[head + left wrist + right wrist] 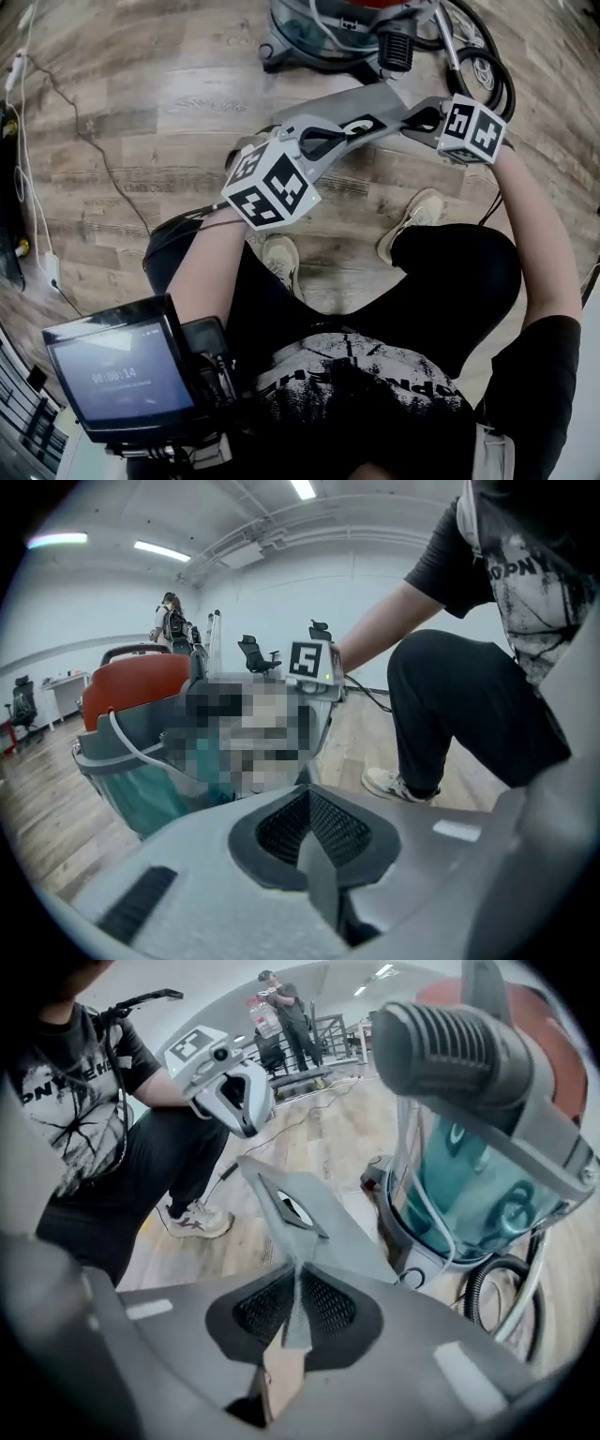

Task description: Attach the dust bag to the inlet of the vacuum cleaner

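The vacuum cleaner [314, 42] stands on the wooden floor [141, 112]. Just short of it, the flat grey dust bag [375, 103] is held in the air, with the left tool [314, 846] and the right tool [295, 1307] each clamped on opposite ends.

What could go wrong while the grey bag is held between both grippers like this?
The left gripper and right gripper each pinch only an edge of the dust bag, so it might slip or tear if they pull apart. The black hose lies looped beside the vacuum cleaner and could snag a gripper on the way in.
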